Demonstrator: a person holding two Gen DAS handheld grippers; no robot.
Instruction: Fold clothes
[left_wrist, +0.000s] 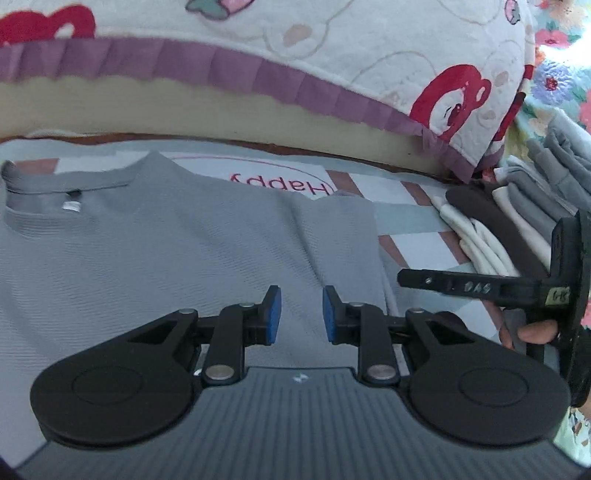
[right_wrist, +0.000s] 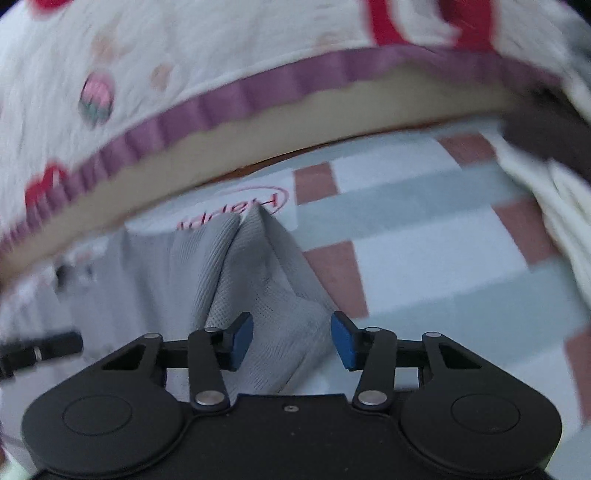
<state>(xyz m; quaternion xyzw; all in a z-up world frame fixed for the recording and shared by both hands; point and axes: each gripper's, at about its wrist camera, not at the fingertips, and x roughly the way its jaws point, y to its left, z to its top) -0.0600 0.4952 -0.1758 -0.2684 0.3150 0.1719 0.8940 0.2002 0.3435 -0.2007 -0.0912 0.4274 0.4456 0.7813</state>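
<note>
grey shirt (left_wrist: 184, 258) lies flat on checked sheet (left_wrist: 406, 218), collar far-left | left gripper (left_wrist: 301, 314) spread, empty above its middle | right gripper (right_wrist: 291, 339) spread astride rucked sleeve (right_wrist: 266, 280) | judged step: sleeve fold; next: pinch sleeve cleanly

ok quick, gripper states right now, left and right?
Left gripper: open, fingers apart above the grey ribbed knit shirt, holding nothing.
Right gripper: open, the shirt's bunched sleeve between its fingers, not clamped.
</note>
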